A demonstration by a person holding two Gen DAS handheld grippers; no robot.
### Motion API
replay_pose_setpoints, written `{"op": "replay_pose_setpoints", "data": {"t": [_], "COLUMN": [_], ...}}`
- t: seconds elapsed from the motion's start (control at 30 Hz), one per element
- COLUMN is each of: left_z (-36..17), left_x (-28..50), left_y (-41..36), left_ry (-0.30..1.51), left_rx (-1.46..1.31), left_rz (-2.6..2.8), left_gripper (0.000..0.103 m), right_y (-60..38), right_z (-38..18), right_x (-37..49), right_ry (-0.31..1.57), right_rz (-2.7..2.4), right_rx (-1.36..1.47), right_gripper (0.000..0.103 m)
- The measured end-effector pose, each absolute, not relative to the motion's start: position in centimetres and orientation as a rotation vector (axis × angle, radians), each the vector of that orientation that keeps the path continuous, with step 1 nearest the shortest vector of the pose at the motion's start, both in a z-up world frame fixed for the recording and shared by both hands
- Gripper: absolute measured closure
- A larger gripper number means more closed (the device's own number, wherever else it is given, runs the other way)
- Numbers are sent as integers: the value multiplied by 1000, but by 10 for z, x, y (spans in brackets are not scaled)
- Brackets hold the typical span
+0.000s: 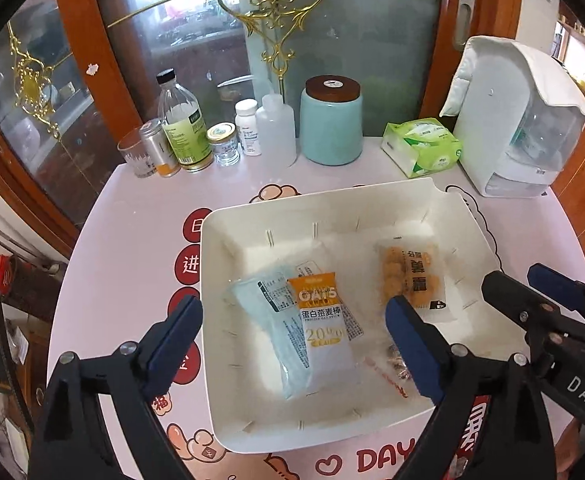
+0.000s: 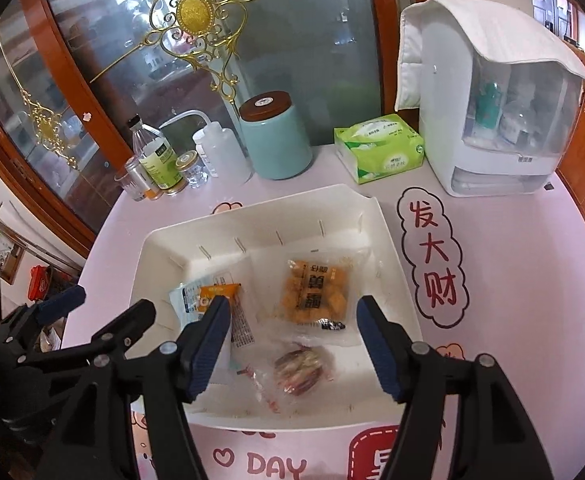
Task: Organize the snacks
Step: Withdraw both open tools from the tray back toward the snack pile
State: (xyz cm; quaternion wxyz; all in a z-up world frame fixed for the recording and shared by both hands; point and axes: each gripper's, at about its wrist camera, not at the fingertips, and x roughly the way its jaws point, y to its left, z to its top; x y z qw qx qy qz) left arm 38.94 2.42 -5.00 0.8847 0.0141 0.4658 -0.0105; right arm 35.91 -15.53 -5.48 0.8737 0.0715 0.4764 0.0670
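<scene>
A white tray (image 1: 228,232) sits on the pink table and holds several snacks. An orange and white oat bar pack (image 1: 324,328) lies on a pale blue pack (image 1: 260,312). A clear pack of orange fried snacks (image 1: 410,280) lies to the right, also in the right wrist view (image 2: 314,292). A clear pack with a brown snack (image 2: 300,366) lies at the tray's front. My left gripper (image 1: 292,344) is open and empty over the tray's front left. My right gripper (image 2: 294,344) is open and empty over the brown snack pack.
At the table's back stand bottles and jars (image 1: 184,136), a teal canister (image 1: 330,120), a green tissue pack (image 1: 422,146) and a white appliance (image 1: 520,128) under a cloth. A glass cabinet door is behind. Each gripper shows in the other's view.
</scene>
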Motion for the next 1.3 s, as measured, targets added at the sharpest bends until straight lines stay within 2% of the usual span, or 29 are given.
{"op": "replay_pose_setpoints", "data": {"t": [0.27, 0.63, 1.3], "left_z": [-42, -17, 22], "left_x": [375, 334, 222], "left_y": [30, 26, 24], "left_ry": [982, 967, 920], "left_rx": [-55, -19, 46], "left_rz": [-57, -66, -68], "left_gripper": [11, 11, 11], "right_y": [-159, -160, -152], "right_z": [-48, -29, -1], "right_x": [343, 304, 219], "right_ry": [991, 972, 934], "right_rz": [146, 170, 292], "right_rx": [153, 135, 61], "right_gripper": [37, 37, 37]}}
